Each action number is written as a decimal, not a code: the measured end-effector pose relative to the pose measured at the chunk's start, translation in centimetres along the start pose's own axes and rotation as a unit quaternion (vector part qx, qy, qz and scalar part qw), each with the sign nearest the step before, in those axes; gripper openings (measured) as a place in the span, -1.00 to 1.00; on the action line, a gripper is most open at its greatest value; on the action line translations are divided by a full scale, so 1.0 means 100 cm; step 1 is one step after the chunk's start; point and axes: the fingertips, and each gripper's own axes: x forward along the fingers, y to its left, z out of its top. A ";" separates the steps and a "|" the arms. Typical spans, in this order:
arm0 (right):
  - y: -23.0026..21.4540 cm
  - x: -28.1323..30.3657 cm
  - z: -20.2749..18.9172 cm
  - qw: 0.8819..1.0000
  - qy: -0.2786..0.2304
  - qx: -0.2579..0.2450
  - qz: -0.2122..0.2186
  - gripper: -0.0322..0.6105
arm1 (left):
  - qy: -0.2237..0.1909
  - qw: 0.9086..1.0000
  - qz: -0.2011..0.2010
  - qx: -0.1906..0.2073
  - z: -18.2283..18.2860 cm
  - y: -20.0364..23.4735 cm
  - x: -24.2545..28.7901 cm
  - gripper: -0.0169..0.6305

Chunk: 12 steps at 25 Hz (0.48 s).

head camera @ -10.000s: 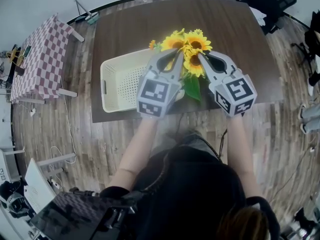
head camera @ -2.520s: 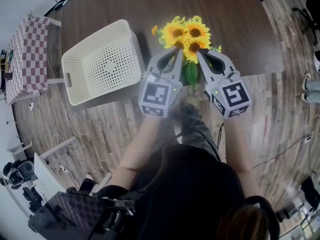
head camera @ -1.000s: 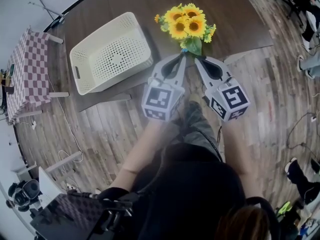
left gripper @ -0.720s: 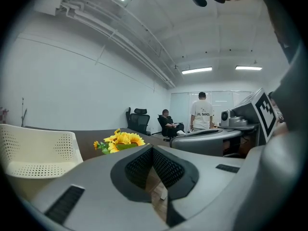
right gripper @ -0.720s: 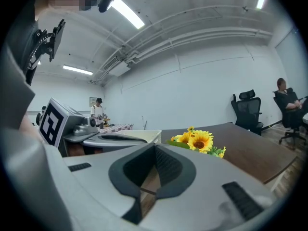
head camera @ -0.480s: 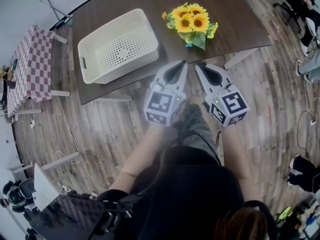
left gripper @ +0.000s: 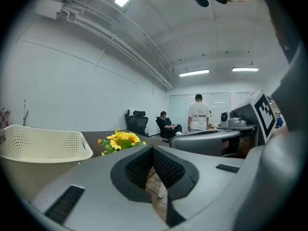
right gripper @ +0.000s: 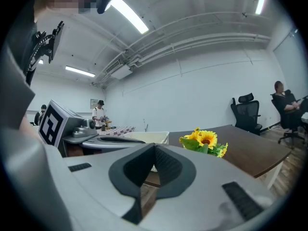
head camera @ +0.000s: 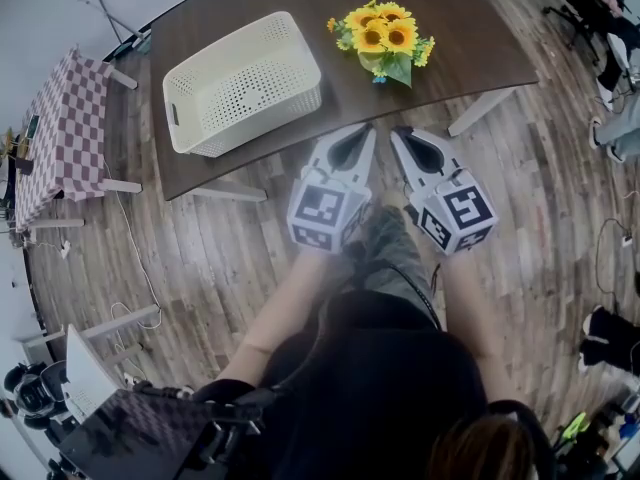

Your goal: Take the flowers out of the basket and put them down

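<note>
Head view, left to right: a side table (head camera: 70, 118) under a red-and-white checked cloth stands at the far left on the plank floor (head camera: 200, 258), apart from the dark worktop (head camera: 470, 38). On the left part of the worktop sits the cream perforated basket (head camera: 245, 83), set askew to the near edge. The left hand-held gripper (head camera: 368, 128) hangs over the floor just short of that edge. Its own view shows the ribbed pads clenched together with nothing between them. Beyond it and slightly to the right, the flowers (head camera: 383, 36) — a bunch of yellow sunflowers with green leaves — rest on the bare worktop to the right of the basket, apart from it and from both grippers. The right hand-held gripper (head camera: 397, 133) is level with the left one, tips angled toward it. It is likewise clenched on nothing, and its marker cube (head camera: 457, 211) faces upward.
</note>
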 end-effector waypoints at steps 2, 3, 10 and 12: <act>0.002 -0.004 0.000 1.000 0.000 0.002 0.000 -0.90 | -0.001 1.000 -0.002 0.000 0.000 -0.003 -0.002 -0.95; 0.003 -0.005 -0.001 1.000 0.000 0.002 0.000 -0.90 | -0.002 1.000 -0.003 -0.001 0.000 -0.004 -0.003 -0.95; 0.007 -0.008 -0.005 1.000 0.000 0.007 0.001 -0.89 | -0.007 1.000 -0.008 -0.005 -0.001 -0.008 -0.006 -0.95; 0.009 -0.009 -0.006 1.000 0.000 0.009 0.001 -0.90 | -0.004 1.000 -0.007 -0.006 -0.003 -0.008 -0.008 -0.95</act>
